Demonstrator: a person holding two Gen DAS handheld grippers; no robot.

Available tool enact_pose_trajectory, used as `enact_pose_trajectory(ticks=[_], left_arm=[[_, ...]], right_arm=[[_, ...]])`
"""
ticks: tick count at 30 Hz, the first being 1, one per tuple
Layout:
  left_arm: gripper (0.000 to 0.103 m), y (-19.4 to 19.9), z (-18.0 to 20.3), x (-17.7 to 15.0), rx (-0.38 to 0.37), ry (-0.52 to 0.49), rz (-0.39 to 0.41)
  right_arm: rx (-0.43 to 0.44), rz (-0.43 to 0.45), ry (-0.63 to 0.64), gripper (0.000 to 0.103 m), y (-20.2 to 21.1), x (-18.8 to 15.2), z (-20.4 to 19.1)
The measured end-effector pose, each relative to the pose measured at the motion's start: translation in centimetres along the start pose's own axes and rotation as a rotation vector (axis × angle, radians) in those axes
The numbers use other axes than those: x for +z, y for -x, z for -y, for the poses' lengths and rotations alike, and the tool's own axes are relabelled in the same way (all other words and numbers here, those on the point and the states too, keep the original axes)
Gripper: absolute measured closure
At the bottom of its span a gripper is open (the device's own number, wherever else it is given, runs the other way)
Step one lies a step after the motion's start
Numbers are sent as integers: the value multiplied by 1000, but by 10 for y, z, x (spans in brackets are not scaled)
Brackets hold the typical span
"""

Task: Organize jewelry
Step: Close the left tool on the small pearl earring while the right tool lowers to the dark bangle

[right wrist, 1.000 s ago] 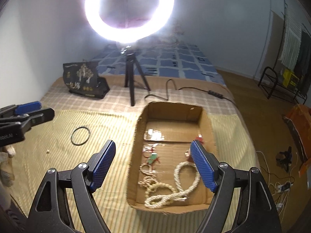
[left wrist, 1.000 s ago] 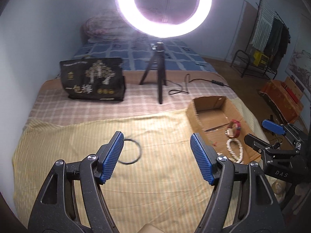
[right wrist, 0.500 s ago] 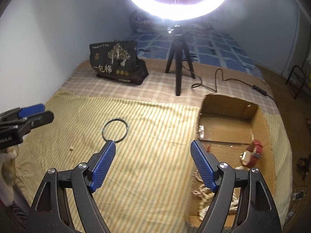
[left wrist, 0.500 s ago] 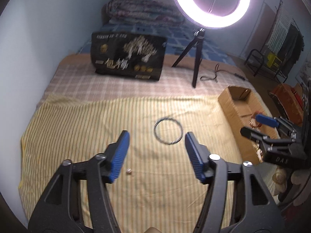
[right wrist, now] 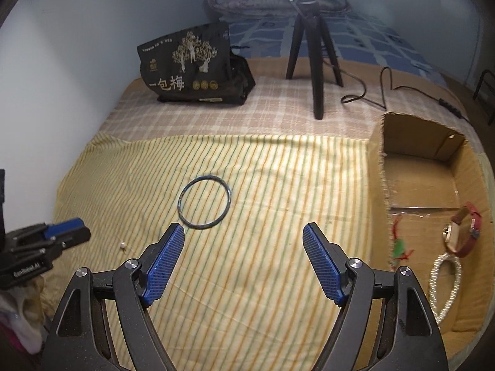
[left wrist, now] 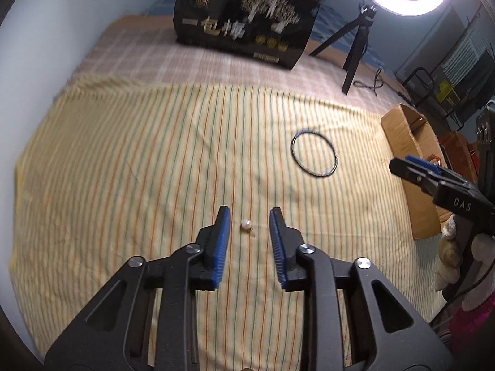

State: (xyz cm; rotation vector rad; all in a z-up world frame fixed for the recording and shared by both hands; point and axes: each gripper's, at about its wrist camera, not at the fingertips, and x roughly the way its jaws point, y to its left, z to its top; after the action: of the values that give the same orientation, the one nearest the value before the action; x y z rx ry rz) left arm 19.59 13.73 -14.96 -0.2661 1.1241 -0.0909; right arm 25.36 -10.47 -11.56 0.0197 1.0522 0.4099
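A small pearl earring [left wrist: 246, 224] lies on the yellow striped cloth [left wrist: 139, 170]. My left gripper [left wrist: 249, 216] hangs over it with its jaws closing; the pearl sits in the gap and the pads stand clear of it. The same pearl earring [right wrist: 122, 245] shows at the left of the right wrist view, beside the left gripper [right wrist: 66, 232]. A dark bangle [right wrist: 204, 202] lies flat on the cloth just beyond my right gripper [right wrist: 243, 233], which is open and empty. The bangle [left wrist: 314, 153] lies to the right of my left gripper. A cardboard box [right wrist: 420, 167] holds a red watch [right wrist: 464, 232] and a pearl necklace [right wrist: 445, 281].
A black printed bag [right wrist: 191, 68] stands at the back of the bed. A ring light on a black tripod [right wrist: 312, 46] stands behind the cloth, its cable [right wrist: 386, 89] trailing right. A blue wall lies to the left. A gloved hand [left wrist: 451, 253] holds the right gripper [left wrist: 433, 179].
Both grippers have swung left and sunk toward the cloth. My left gripper's jaws have narrowed and now frame the pearl earring. The right gripper has left the box and now faces the bangle.
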Motion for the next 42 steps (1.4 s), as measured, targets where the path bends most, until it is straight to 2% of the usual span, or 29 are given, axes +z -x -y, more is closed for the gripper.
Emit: enact_pose_trajectory(ticks=[4,9,17,24,29,42], left_arm=[[86,-19,-6,-6,-25,37,-53],[86,-29,-3,-6,-23,50,-73],[86,-39,-5,-3,-18,69,-87],[87,-46,-3,-3,-7,64,-97],[91,-50,-3,-3,2,59,-105],[95,-60,-5,0,15,71,-115]], right_arm=[[20,-30,4,40,-14,0,-5],[50,-63,-27,59,-30,2,-5],[69,-95,-72,71,-52,6,0],[80,-106,-84,74,-63,9,-2],[92,-110,-107,78,-71,12,-3],[44,-117,-70,81,-87,14,-11]])
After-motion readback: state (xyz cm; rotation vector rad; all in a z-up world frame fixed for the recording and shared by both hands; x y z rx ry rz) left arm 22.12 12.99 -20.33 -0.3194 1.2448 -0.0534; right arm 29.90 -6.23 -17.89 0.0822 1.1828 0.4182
